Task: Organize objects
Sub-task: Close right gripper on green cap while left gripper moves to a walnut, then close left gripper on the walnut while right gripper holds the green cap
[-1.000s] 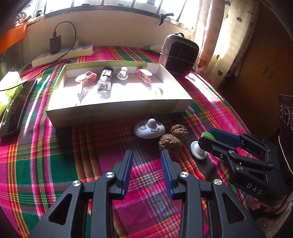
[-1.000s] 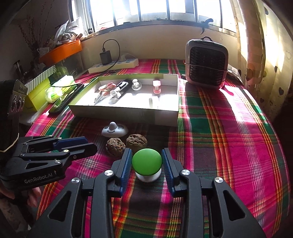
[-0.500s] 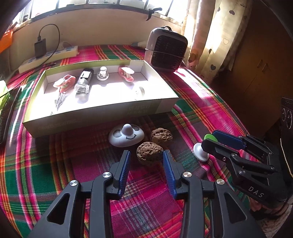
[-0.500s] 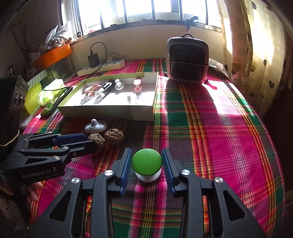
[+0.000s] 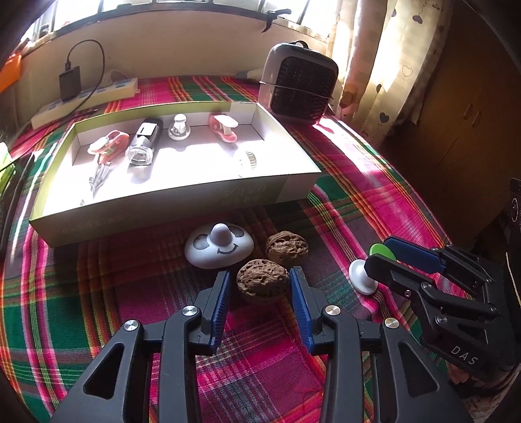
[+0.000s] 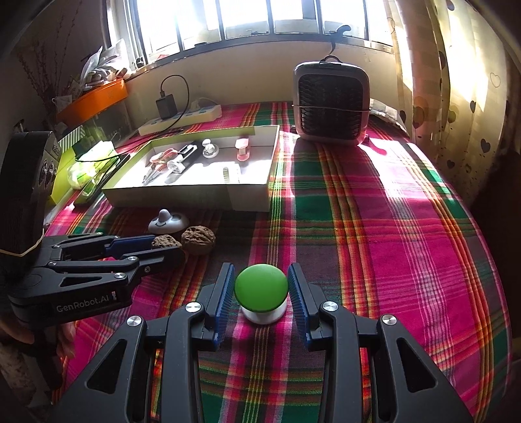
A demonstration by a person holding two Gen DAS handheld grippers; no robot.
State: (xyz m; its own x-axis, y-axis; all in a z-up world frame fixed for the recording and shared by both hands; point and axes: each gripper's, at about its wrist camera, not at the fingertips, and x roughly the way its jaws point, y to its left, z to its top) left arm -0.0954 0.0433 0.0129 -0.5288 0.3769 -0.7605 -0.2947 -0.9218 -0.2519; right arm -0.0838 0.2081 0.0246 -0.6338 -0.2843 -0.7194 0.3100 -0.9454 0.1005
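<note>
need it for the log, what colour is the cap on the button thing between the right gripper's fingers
Bright green cap on a white base, clearest in the right wrist view.

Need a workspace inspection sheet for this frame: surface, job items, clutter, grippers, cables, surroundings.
Surface: plaid tablecloth, sunlit on its right side.
Job's things: open box holding small items; outside it, a white smiley knob, far walnut, near walnut, green-capped knob.
Clutter: fan heater; orange tray by the window.
Grippers: left gripper open, fingers either side of the near walnut, gaps visible; right gripper open around the green-capped knob, small gaps both sides.
Cables: power strip with black charger and looped lead.
Surroundings: window, heart-print curtain.
</note>
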